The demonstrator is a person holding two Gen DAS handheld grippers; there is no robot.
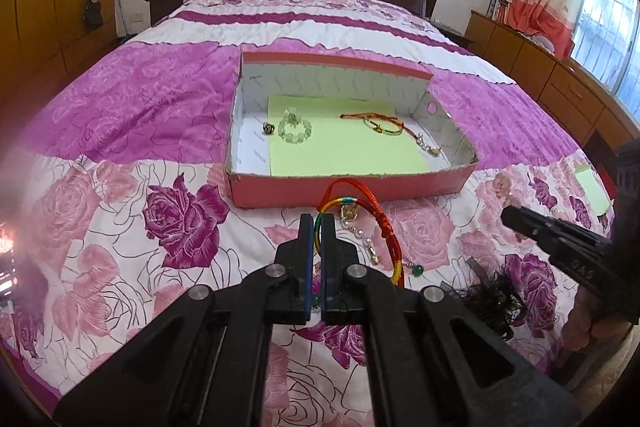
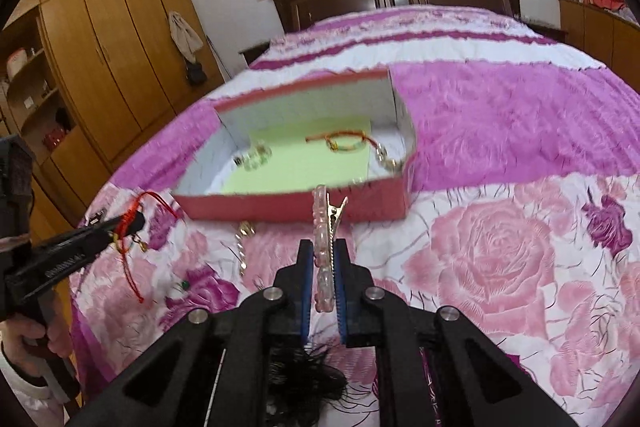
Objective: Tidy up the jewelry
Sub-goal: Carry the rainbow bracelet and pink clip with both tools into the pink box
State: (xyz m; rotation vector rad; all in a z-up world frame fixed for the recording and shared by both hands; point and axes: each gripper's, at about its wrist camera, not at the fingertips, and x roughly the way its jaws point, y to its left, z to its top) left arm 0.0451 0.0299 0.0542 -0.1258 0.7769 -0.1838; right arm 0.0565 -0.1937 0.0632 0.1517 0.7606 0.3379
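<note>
My left gripper (image 1: 318, 227) is shut on a red and rainbow cord bracelet (image 1: 360, 205), which loops out above the bedspread in front of the pink cardboard box (image 1: 348, 189). My right gripper (image 2: 323, 251) is shut on a pink beaded hair clip (image 2: 322, 223) with a metal alligator jaw, held above the bed just short of the box (image 2: 296, 207). Inside the box, on green paper, lie a pale green bead bracelet (image 1: 295, 129), a small dark charm (image 1: 268, 127), a red-green cord bracelet (image 1: 380, 125) and a pearl piece (image 1: 430, 146).
On the flowered bedspread lie a pearl and gold chain (image 1: 362, 237), a green bead pendant (image 1: 418, 270) and a black fuzzy hair tie (image 1: 496, 297). A loose green paper (image 1: 592, 187) lies at the right. The right gripper (image 1: 516, 223) shows there too. A wardrobe stands left, low cabinets right.
</note>
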